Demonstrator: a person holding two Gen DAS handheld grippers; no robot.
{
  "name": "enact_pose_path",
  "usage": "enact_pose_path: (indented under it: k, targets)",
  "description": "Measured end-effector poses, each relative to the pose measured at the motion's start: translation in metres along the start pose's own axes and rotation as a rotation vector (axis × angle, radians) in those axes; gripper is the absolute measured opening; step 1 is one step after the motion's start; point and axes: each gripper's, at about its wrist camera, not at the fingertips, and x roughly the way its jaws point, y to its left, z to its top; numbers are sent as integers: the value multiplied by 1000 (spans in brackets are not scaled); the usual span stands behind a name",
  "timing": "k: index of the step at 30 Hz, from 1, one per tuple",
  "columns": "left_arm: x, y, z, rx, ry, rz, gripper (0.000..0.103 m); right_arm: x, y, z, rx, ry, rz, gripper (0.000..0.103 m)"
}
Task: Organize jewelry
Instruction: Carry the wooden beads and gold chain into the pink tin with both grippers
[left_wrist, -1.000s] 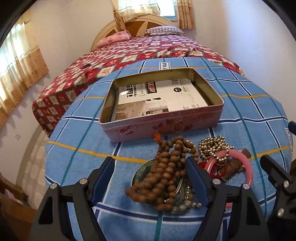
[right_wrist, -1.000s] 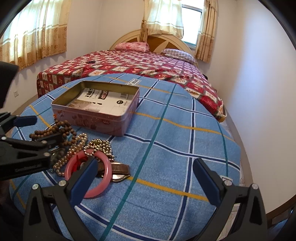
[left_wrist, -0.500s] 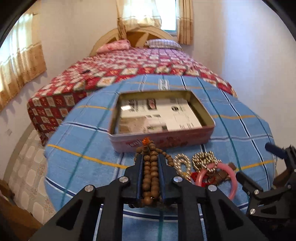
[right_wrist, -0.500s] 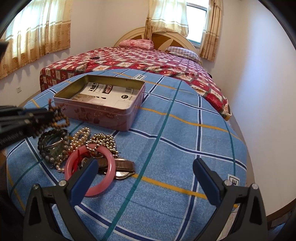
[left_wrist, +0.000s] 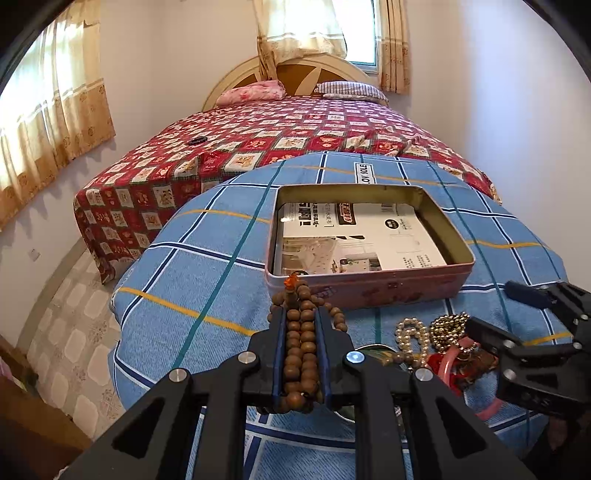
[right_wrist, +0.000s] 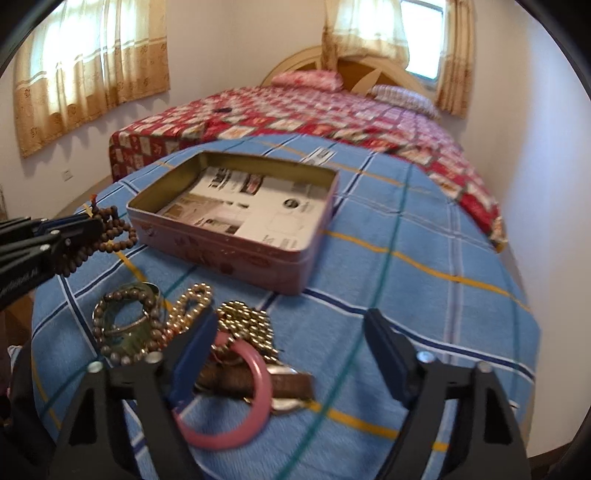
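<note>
The left gripper (left_wrist: 301, 354) is clamping the wooden bead strand (left_wrist: 300, 350); dangling loops could be snagging the tin's (left_wrist: 369, 291) rim at twelve o'clock (right gripper (right_wrist: 291, 354) closing around the pink bangle (right_wrist: 236, 398), not yet pressing).

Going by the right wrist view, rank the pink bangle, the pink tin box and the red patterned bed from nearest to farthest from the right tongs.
1. Pink plastic bangle: between the closing right tongs, by the left finger.
2. Open pink tin box: ahead, mid-table, left of centre.
3. Red patterned bed: beyond the table, by the window.
</note>
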Motion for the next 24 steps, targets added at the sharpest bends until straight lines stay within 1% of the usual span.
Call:
enact_pose_path:
  k: [1,3,5,8,9,10,11,16,24]
  targets:
    - [1,0,0,1,1,1,15,5,1,1,1,16,11,67]
    - [3,1,-1,-1,4,3,15,13,2,1,5,45,32,60]
    - [6,3,-2,-5,8,3,15,20,7,1,-4,76,55,56]
    - [7,6,-3,-12,12,4,15,23,12,-1,-23,99,77,46]
    - [7,6,-4,-16,13,4,15,23,12,-2,-21,102,86,37]
    - [8,7,-4,-19,14,4,15,21,12,-2,-18,103,103,25]
    - [7,8,-4,-23,14,3,15,21,12,-2,-21,104,108,22]
    - [3,10,-3,-29,4,4,15,13,10,-3,-30,81,115,17]
    - [-8,11,1,-38,-22,-2,15,-13,10,6,-48,-26,80,15]
